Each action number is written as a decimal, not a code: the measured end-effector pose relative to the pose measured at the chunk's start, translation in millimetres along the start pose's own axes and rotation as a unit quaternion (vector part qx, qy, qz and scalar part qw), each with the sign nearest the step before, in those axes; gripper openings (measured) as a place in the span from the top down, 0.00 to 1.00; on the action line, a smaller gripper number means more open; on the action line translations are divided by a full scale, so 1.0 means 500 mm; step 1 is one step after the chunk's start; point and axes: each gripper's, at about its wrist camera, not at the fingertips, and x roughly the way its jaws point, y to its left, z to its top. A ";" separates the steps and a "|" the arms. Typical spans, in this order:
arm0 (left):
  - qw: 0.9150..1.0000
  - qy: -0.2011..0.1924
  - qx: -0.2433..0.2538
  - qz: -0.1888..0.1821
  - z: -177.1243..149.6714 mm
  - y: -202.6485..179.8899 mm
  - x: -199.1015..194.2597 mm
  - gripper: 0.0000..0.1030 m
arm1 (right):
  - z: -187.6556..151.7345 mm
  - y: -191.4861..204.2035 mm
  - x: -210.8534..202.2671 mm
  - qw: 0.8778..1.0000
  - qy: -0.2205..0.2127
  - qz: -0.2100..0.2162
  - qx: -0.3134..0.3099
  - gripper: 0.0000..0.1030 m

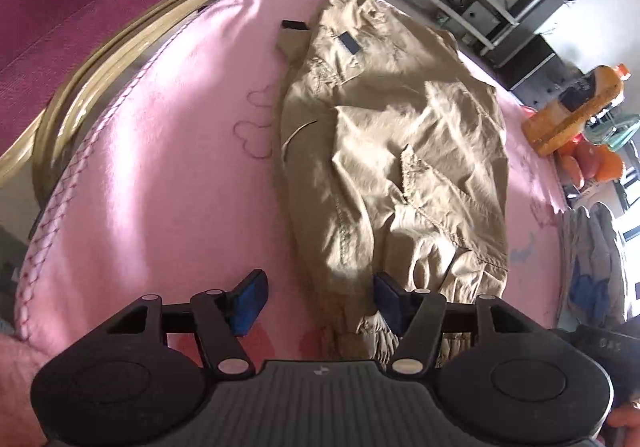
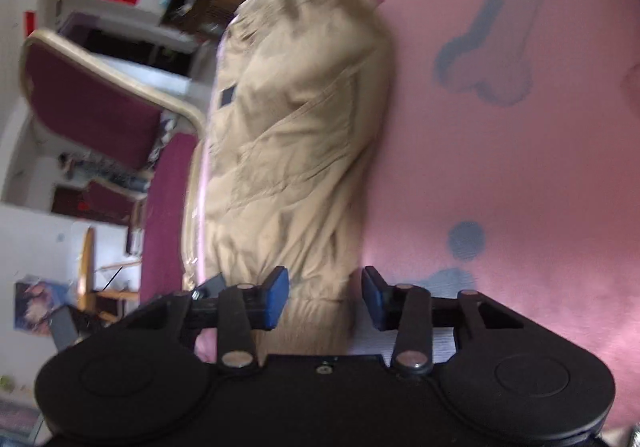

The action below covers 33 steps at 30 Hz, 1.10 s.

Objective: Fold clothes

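Tan cargo trousers point(image 1: 392, 151) lie lengthwise on a pink blanket point(image 1: 160, 167), folded leg on leg, with the elastic cuffs nearest me. My left gripper point(image 1: 318, 299) is open just above the cuff end, its blue pads on either side of the left edge of the cloth. In the right wrist view the same trousers point(image 2: 296, 119) run away from the camera. My right gripper point(image 2: 325, 297) is open, its blue pads straddling the gathered cuff point(image 2: 316, 311). Neither gripper holds the cloth.
A maroon chair with a gold frame point(image 1: 80, 27) stands at the left of the table, also in the right wrist view point(image 2: 96, 103). An orange juice bottle point(image 1: 576, 107), oranges point(image 1: 592, 163) and a folded pale garment point(image 1: 592, 259) sit at the right edge. Shelves stand behind.
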 end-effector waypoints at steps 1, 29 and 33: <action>1.000 -0.002 0.011 0.000 -0.001 -0.005 0.002 0.47 | -0.003 0.001 0.008 1.000 0.004 0.011 -0.004 0.61; 0.999 0.050 0.010 -0.001 -0.064 -0.100 -0.026 0.66 | -0.087 0.002 -0.137 0.999 -0.017 -0.027 0.020 0.58; 0.999 0.047 0.019 -0.009 -0.078 -0.096 -0.043 0.63 | -0.086 -0.012 -0.136 0.999 0.004 -0.024 0.029 0.54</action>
